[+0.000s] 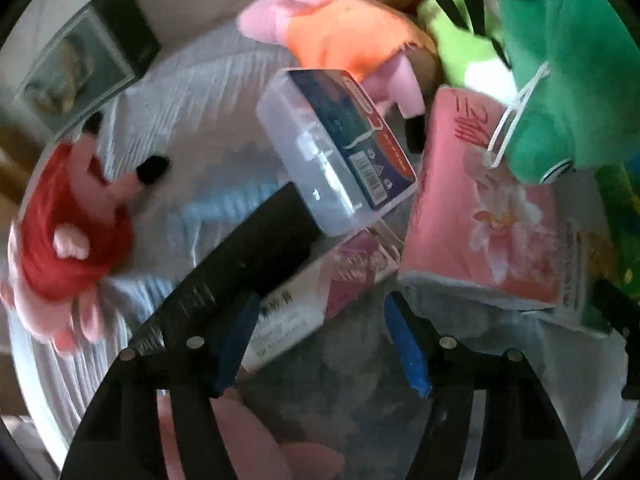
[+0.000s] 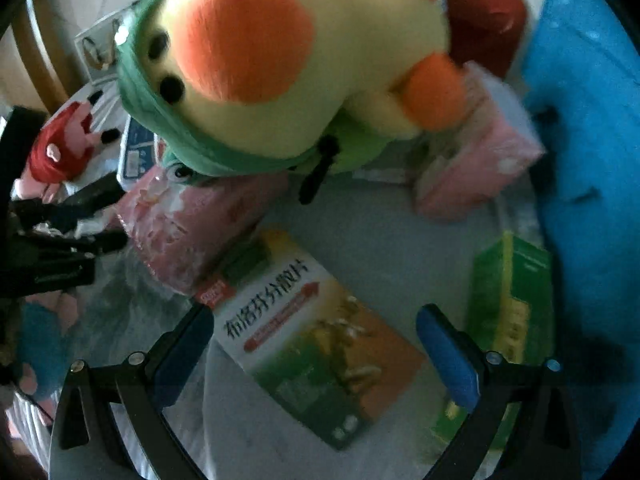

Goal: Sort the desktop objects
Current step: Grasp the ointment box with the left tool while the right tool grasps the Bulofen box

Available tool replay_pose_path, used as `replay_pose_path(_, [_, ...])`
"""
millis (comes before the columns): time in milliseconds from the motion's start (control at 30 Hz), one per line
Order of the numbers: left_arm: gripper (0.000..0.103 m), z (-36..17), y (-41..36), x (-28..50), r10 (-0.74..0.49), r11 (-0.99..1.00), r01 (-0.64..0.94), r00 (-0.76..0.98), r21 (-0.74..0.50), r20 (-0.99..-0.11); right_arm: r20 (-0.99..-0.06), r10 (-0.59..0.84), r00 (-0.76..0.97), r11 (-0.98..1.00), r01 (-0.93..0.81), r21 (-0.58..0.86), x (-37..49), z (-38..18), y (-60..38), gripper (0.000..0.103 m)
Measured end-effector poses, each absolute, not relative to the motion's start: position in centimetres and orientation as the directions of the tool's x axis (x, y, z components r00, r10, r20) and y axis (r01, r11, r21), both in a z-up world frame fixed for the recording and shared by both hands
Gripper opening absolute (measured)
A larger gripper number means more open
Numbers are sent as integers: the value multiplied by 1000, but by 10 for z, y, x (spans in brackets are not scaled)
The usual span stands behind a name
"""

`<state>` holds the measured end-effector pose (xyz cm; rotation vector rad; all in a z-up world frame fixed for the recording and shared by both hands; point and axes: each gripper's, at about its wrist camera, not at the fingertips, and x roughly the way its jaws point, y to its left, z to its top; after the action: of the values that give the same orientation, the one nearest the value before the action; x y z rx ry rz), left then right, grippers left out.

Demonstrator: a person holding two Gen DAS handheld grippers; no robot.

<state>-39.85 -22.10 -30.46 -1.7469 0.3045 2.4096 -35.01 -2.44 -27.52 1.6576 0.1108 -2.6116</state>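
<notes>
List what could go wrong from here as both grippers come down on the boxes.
1. The white-and-pink box lies partly under the clear plastic case; the left gripper lifting it may tip the case.
2. The right gripper straddles the flat medicine box, with the green box beside one finger, possibly nudged.

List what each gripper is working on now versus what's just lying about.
In play: white-and-pink box between left gripper fingers; medicine box between right gripper fingers.

Lying about: clear plastic case, pink tissue pack, green box, red-dressed plush.

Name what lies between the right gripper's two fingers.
In the right wrist view, the right gripper stands open with the flat medicine box lying on the table between its fingers.
</notes>
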Motion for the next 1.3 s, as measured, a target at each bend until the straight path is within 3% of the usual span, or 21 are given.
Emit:
replay_pose_path(133, [66,-317,-229,-409,78,-978,-208,-264,-22,-961,-923,-8,-384,-996,83,-25,-364,-295,-26,103])
replay_pose_path(300, [66,-321,-227,-398,67,-985,-172,-283,-19,-957,-934,-75,-349,-994,106,40,-372,-307,-25,103])
replay_pose_path(367, [62,-322,-228,-386,66,-988,-156,-280,-22,-958,-936,-94,-340,-993,100,64,-372,-308,-22,103])
replay_pose_path(600, [35,-321,-228,-343,33,-994,-113,-278,-2,-960,-951,-130,-281,-987,129,97,-346,-308,-23,103])
replay_pose_path(800, [27,-314,-208,-315,11,-990,-138,-283,30,-959,-957,-164,-239,-981,141,133,-318,-309,-27,103])
replay_pose_path(1100, [29,-314,-191,-315,1,-989,-144,-254,37,-967,-962,-140,-234,-987,110,117,-306,-316,-29,103])
replay_pose_path(1300, [31,-318,-208,-326,59,-992,-122,-246,-30,-967,-955,-101,-279,-995,38,94,-306,-316,-30,103])
